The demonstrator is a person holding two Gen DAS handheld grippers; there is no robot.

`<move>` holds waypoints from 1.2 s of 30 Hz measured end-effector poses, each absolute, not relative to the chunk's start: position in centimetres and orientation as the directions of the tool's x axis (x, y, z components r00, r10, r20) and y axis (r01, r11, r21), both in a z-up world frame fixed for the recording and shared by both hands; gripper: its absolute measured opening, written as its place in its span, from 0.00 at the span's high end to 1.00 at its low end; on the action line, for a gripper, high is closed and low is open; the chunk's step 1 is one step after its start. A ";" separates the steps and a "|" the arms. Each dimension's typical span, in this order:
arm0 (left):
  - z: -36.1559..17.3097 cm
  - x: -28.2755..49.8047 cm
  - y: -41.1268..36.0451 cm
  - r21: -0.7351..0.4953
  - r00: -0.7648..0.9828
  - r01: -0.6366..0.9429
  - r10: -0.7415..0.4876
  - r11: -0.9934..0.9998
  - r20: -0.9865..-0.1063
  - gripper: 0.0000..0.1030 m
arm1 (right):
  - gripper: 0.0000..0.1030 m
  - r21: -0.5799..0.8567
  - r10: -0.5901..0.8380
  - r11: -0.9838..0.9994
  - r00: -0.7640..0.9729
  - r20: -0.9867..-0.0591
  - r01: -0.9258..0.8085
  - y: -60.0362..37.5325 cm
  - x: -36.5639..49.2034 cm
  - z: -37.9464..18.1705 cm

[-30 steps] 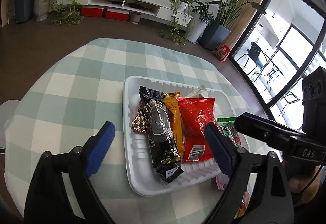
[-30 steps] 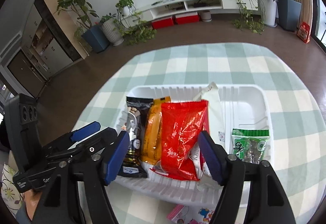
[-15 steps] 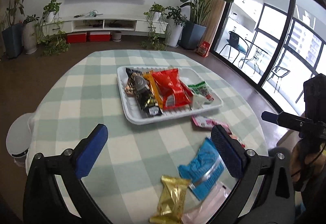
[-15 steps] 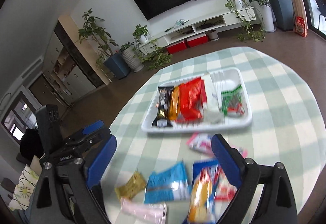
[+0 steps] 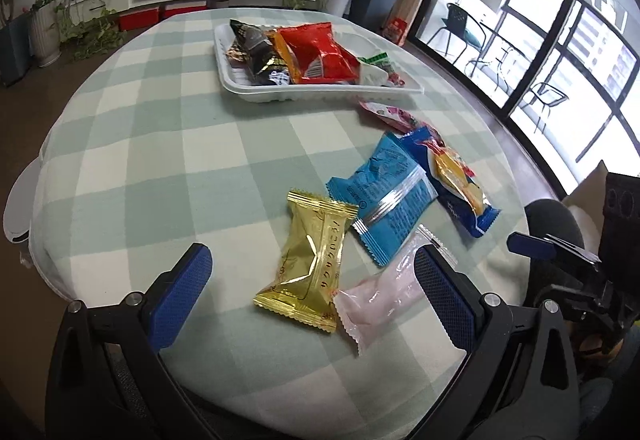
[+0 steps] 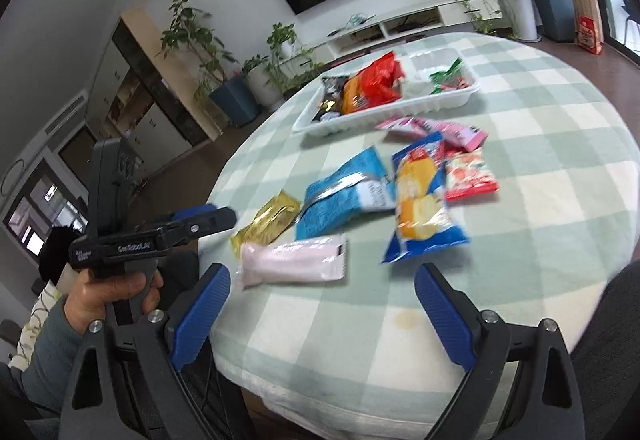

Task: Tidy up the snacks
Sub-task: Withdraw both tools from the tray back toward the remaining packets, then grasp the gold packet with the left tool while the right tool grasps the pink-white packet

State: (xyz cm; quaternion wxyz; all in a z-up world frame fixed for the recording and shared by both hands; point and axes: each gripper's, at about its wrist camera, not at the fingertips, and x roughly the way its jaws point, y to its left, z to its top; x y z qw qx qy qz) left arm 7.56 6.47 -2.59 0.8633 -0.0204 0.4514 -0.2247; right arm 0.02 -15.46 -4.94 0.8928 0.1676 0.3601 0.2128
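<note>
Snacks lay loose near the worktop's front edge: gold packet, pink packet, blue packet. Others filled the white tray farther back. Your left claw and right claw both stood wide, empty, at that edge.

bright window daylight; fisheye-bent edges; right wrist view motion-blurred.

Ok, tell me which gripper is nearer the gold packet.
Left. The left gripper hangs open right over the gold packet, which lies between its fingers. The right gripper hangs open further off, with the pink packet between.
</note>
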 end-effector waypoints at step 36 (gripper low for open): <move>-5.3 10.2 3.5 -0.092 0.289 0.569 -0.303 0.817 -0.908 0.71 | 0.10 0.407 0.526 0.850 0.487 -0.697 -0.335 -11.3 1.7 -7.1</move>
